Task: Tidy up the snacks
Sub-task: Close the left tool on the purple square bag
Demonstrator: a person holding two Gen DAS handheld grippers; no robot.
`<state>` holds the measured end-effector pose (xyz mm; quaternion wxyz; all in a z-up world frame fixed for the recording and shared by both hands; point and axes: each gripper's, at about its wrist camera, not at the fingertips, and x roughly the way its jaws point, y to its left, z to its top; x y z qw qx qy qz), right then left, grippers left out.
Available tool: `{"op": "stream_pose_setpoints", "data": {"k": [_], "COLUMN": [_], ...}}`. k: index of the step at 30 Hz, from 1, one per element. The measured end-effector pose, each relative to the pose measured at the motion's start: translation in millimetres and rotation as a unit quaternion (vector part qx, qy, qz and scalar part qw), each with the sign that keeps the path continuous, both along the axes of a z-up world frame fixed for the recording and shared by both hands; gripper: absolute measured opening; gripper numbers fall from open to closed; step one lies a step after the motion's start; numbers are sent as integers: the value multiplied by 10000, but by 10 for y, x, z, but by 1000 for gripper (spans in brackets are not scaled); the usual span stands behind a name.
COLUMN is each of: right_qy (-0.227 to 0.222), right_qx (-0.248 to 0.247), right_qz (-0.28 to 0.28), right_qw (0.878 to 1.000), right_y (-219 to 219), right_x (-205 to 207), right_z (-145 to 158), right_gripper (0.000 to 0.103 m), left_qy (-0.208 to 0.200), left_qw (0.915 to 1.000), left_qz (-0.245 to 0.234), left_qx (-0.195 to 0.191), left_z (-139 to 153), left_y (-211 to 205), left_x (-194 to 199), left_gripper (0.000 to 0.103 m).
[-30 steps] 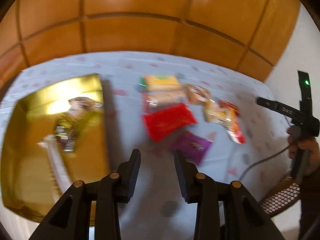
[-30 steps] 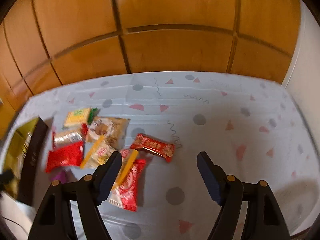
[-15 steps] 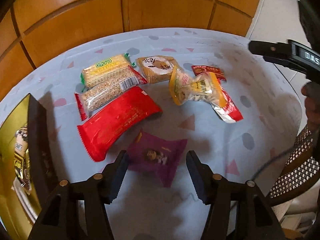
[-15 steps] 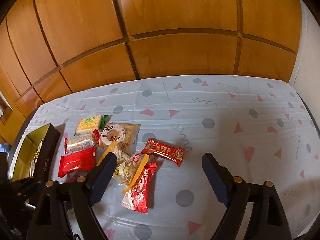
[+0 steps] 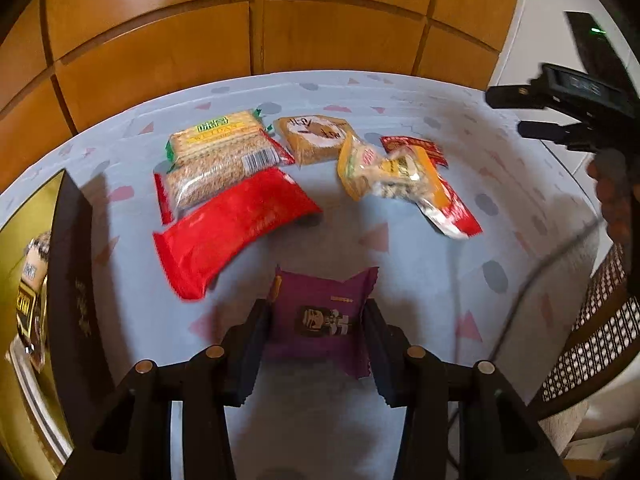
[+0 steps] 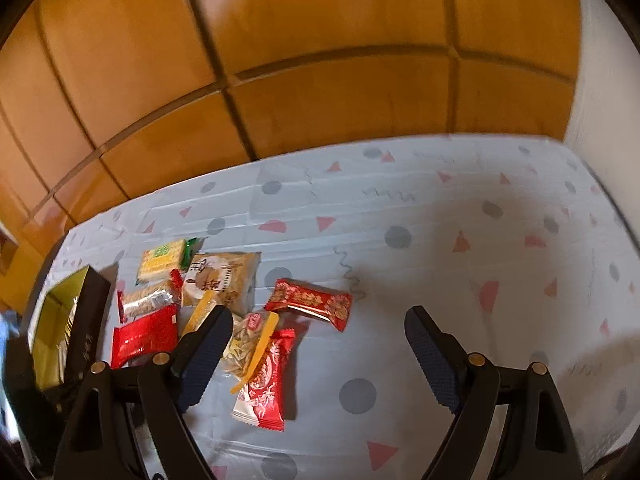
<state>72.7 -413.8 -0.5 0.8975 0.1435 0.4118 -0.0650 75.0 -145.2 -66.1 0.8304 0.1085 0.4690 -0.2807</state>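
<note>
The gold box [image 5: 24, 240] is cut off at the left edge; its contents are blurred. Eight snack packets lie on the tablecloth [image 5: 400, 272]. The purple packet [image 5: 324, 316] sits between the left gripper's [image 5: 316, 344] closing jaws, contact unclear. The right gripper [image 6: 320, 344] is spread wide, empty, beside the pile.

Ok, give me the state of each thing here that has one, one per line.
Left gripper: jaws closing around the purple snack packet.
Right gripper: open, empty.
Purple snack packet: flat on the tablecloth.
Gold box: open, snacks inside.
</note>
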Motion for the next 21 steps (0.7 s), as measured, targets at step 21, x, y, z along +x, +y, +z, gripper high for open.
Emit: {"op": "stream_pose_setpoints", "data": {"k": [21], "right_qy": [1193], "right_qx": [-672], "right_qz": [1522], "right_qw": [9788], "right_y": [682], "right_x": [140], "right_z": [-551], "right_gripper": [63], "left_qy": [-93], "left_qw": [9987], "left_qz": [147], "left_qx": [-474], "left_z": [-74], "left_y": [166], "left_x": [-95], "left_gripper": [49]}}
